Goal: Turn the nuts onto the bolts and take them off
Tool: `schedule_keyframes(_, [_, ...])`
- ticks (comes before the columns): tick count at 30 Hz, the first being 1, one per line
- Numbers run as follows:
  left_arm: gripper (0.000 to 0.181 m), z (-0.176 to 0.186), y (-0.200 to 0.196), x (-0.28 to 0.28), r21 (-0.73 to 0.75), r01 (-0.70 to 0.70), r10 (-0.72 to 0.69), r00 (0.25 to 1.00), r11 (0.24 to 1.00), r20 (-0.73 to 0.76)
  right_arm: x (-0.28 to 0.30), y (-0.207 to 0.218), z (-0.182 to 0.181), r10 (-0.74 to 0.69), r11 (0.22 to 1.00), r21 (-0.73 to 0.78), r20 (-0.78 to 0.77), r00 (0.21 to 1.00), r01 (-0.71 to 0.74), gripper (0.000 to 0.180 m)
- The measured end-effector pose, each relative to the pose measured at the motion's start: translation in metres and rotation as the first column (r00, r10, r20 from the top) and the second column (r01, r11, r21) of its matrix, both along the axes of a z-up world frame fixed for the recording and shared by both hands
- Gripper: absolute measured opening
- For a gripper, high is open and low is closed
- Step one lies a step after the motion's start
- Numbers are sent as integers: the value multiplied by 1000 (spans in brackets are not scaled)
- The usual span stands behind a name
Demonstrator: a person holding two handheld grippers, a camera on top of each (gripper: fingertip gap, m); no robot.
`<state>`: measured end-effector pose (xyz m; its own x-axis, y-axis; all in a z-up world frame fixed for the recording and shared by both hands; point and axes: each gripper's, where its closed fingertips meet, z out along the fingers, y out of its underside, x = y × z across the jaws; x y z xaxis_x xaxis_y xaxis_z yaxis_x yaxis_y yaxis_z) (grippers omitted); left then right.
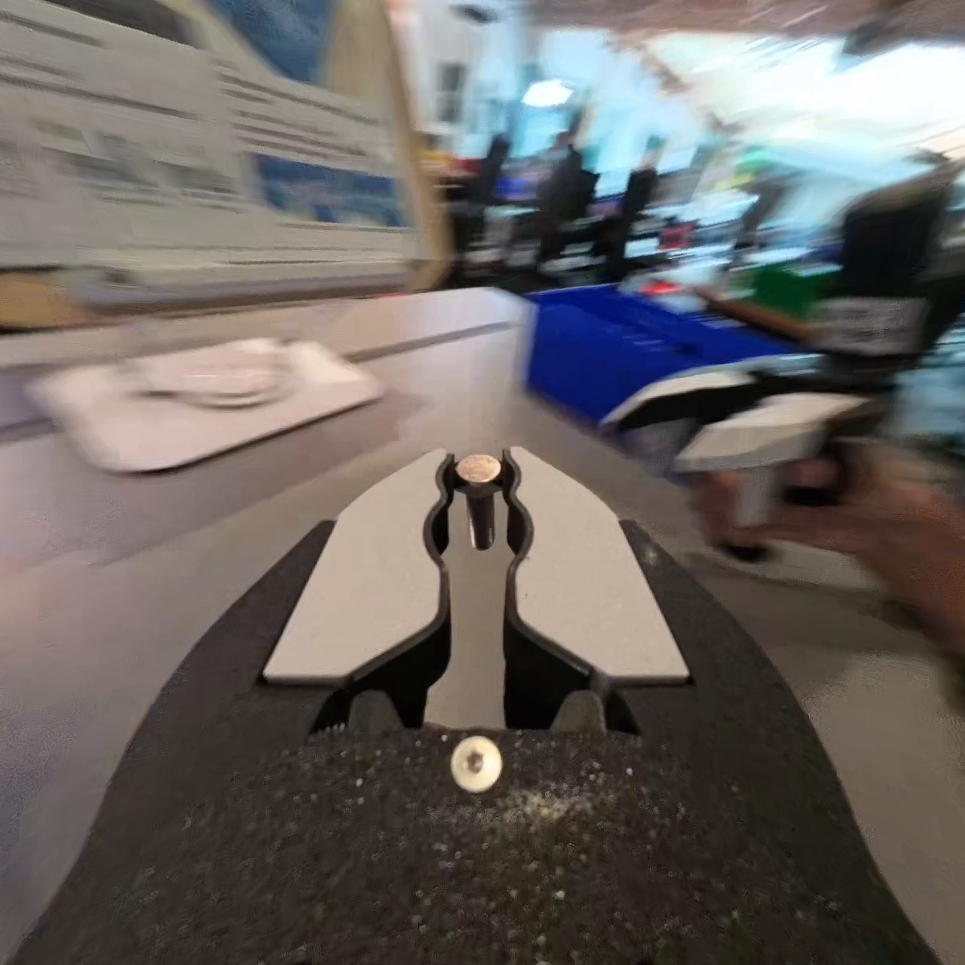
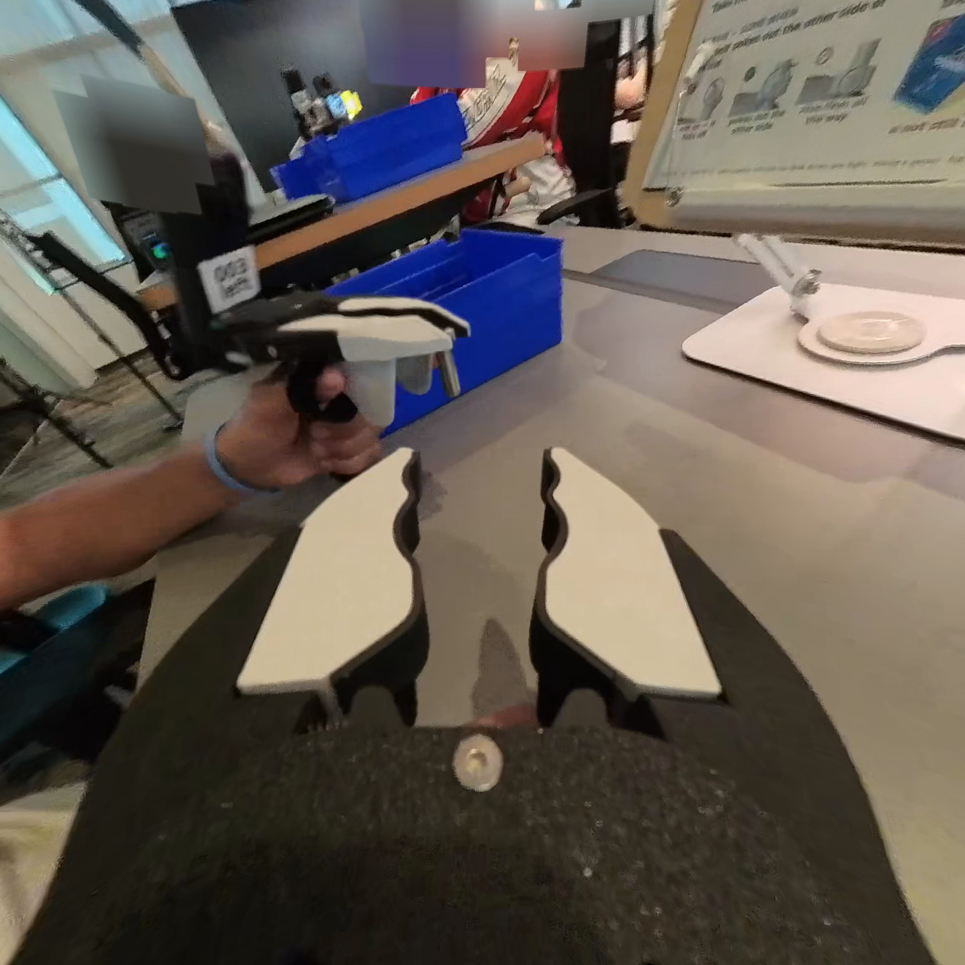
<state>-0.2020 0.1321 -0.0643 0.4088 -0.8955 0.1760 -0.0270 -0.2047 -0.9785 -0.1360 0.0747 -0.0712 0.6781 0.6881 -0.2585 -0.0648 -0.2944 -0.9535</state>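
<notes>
The left gripper (image 1: 478,472) has its jaws narrow and closed on a metal bolt with a round, flat, silver head (image 1: 477,468). The head sits between the tips of the jaws, and the dark shank hangs down from it, above the smooth grey table (image 1: 156,600). In the right wrist view the same bolt (image 2: 449,372) points down from the front of the left gripper (image 2: 436,347), which a person's hand (image 2: 292,444) with a blue wristband holds above the left part of the table.

The right gripper (image 2: 479,472) has its jaws wide apart, with nothing between them; only the bare table surface (image 2: 679,444) shows in the gap. In the left wrist view the right gripper (image 1: 741,423) is seen at the right side, very blurred.

A deep blue plastic bin (image 2: 501,308) stands near the far left edge of the table, just behind the left gripper. A flat white board with a round white disc on it (image 2: 783,365) lies toward the far right side of the table. Behind it an instruction board in a light wooden frame (image 2: 814,120) stands upright. No nut can be made out in either view.
</notes>
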Motion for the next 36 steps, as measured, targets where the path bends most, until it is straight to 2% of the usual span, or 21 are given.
schedule_keyframes(2, [17, 16, -34, 11, -105, 276, -257, 952, 955, 163, -14, -11, -4, 97, 995, -20, 11, 995, -97, 43])
schedule_keyframes(4, [16, 28, -53, 11, -144, 433, -384, 882, 890, 274, -26, -22, -1, 173, 985, -5, 6, 985, -173, 42])
schedule_keyframes(10, [18, 24, -74, 16, -133, 550, -500, 817, 824, 287, -52, -39, -4, 298, 954, -28, -26, 954, -299, 41])
schedule_keyframes(13, [17, 23, -95, 23, -116, 613, -566, 775, 782, 282, -59, -40, -4, 310, 950, -33, -47, 950, -311, 40])
schedule_keyframes(15, [16, 24, -104, 27, -109, 637, -591, 756, 763, 281, -63, -45, -5, 339, 939, -41, -55, 939, -341, 32])
schedule_keyframes(16, [17, 22, -106, 29, -106, 634, -593, 760, 766, 265, -64, -48, -4, 356, 933, -36, -51, 933, -358, 15])
schedule_keyframes(17, [17, 22, -107, 30, -97, 634, -595, 761, 768, 258, -64, -50, -4, 369, 929, -31, -40, 929, -370, 10])
schedule_keyframes(22, [18, 24, -108, 27, -85, 638, -601, 755, 765, 263, -61, -50, -3, 378, 925, -14, -31, 925, -379, 10])
schedule_keyframes(24, [30, 32, -106, 24, -54, 633, -594, 749, 772, 293, -58, -50, -2, 366, 931, -3, -23, 931, -366, 10])
schedule_keyframes(26, [36, 39, -93, 20, -25, 568, -534, 787, 823, 310, -51, -46, 0, 327, 945, 14, -23, 945, -326, 10])
schedule_keyframes(27, [36, 40, -77, 18, -18, 484, -457, 838, 875, 298, -46, -41, 1, 291, 957, 17, -24, 956, -291, 10])
schedule_keyframes(28, [37, 39, -57, 14, -10, 365, -348, 895, 931, 280, -40, -35, 1, 245, 969, 21, -20, 969, -244, 10])
schedule_keyframes(30, [45, 30, -3, -4, 11, 10, -12, 980, 1000, 200, -24, -17, -1, 101, 995, 27, 12, 995, -101, 10])
schedule_keyframes(31, [50, 21, 24, -21, 35, -196, 190, 973, 980, 132, -14, -8, -3, 18, 1000, 24, 35, 999, -19, 10])
schedule_keyframes(33, [52, 3, 62, -59, 95, -498, 502, 865, 862, -17, 7, 7, -10, -130, 992, 15, 86, 988, 129, 10])
schedule_keyframes(34, [51, -5, 69, -68, 110, -548, 556, 828, 829, -74, 15, 12, -11, -175, 985, 16, 100, 980, 174, 10])
schedule_keyframes(36, [51, -13, 70, -69, 75, -553, 558, 823, 830, -105, 24, 15, -9, -220, 976, 19, 81, 972, 219, 10])
